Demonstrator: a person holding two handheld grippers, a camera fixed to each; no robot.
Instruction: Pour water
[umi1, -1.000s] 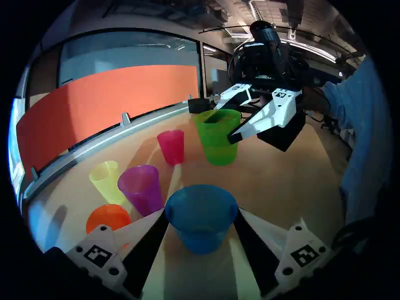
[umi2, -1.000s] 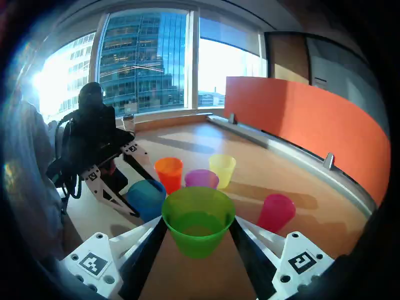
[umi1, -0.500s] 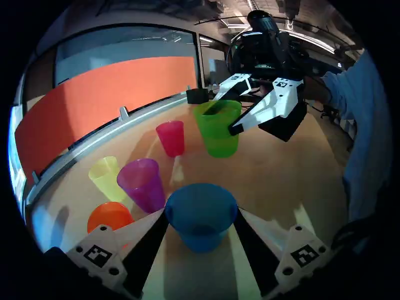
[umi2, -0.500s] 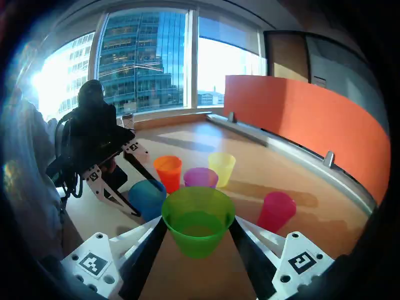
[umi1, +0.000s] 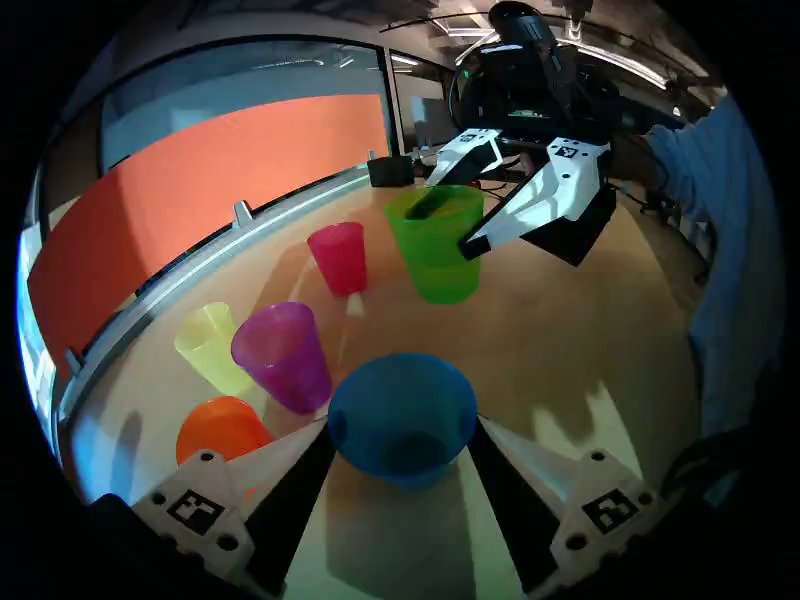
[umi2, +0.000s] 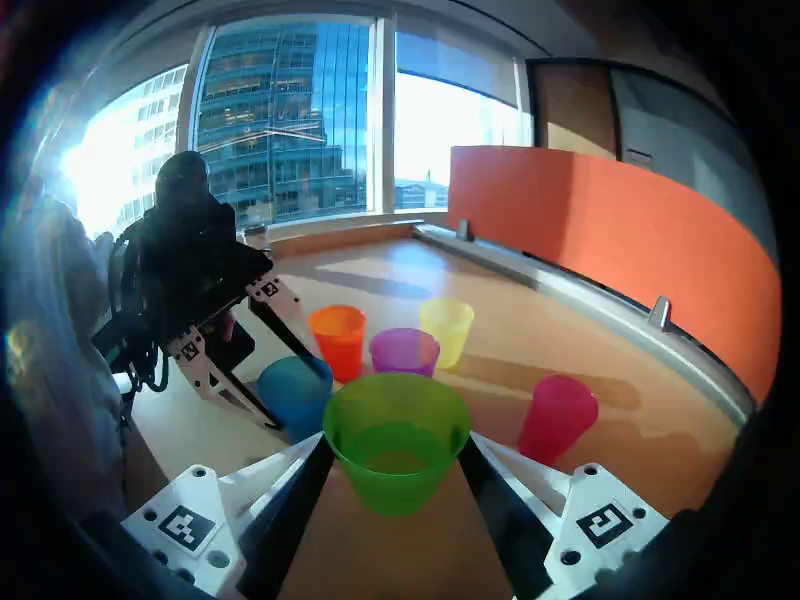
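Tower windows (umi2: 290, 120) behind green cup (umi2: 397, 440); ceiling lights (umi1: 625, 62) behind blue cup (umi1: 402, 420).

We've got four cups upright on the wooden table (umi2: 620, 400) in the right gripper view: orange cup (umi2: 338, 340), purple cup (umi2: 404, 352) and yellow cup (umi2: 446, 328) close together in a row from left to right. The pink cup (umi2: 557, 418) stands apart, nearer and further right. Behind them runs an orange partition (umi2: 620, 240), and far back are tall windows (umi2: 290, 120).

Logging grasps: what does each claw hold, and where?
Left claw grips the blue cup by its side walls; right claw grips the green cup likewise.
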